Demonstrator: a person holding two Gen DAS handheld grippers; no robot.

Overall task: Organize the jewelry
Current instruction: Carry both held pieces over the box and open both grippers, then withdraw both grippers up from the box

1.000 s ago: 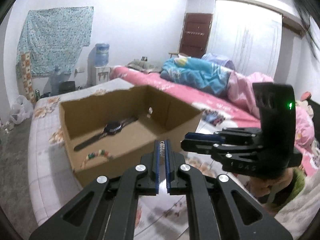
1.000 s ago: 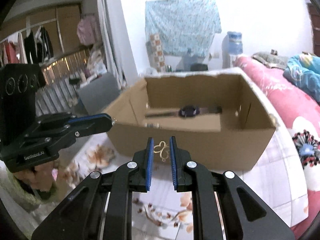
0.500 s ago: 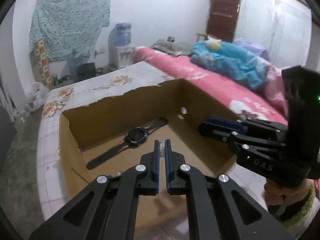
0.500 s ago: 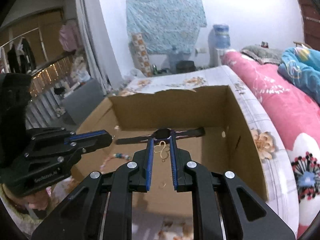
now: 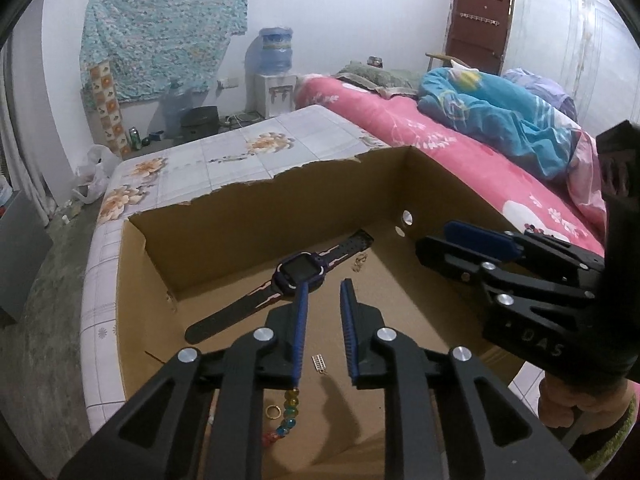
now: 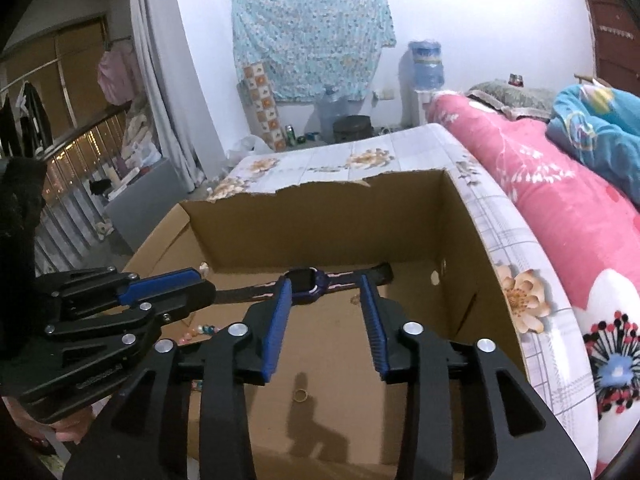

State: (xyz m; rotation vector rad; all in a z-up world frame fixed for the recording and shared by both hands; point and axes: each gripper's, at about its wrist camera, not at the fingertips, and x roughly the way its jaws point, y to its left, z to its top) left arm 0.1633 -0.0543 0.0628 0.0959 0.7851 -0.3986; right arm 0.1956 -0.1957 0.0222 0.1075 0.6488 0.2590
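Note:
Both grippers hang over an open cardboard box (image 5: 240,232) (image 6: 320,232). My left gripper (image 5: 324,286) has its jaws opening with nothing between the pads. A small silver piece (image 5: 319,362) lies on the box floor below them. My right gripper (image 6: 325,282) is opening too and holds nothing. A gold clover ornament (image 5: 360,262) (image 6: 354,299) rests on the floor beside a dark purple watch (image 5: 298,272) (image 6: 306,280). A gold ring (image 5: 273,412) (image 6: 301,395) and a coloured bead bracelet (image 5: 290,416) (image 6: 200,330) also lie inside.
The box stands on a floral-tiled surface (image 5: 224,152) beside a pink bed (image 6: 560,208) with a blue blanket (image 5: 500,120). Its back wall has a torn top edge. A water dispenser (image 5: 276,64) stands by the far wall. A hand (image 5: 568,404) holds the right gripper.
Both grippers moved forward over the box and their jaws opened. The silver piece left the left jaws and the gold clover ornament left the right jaws; both now lie in the box.

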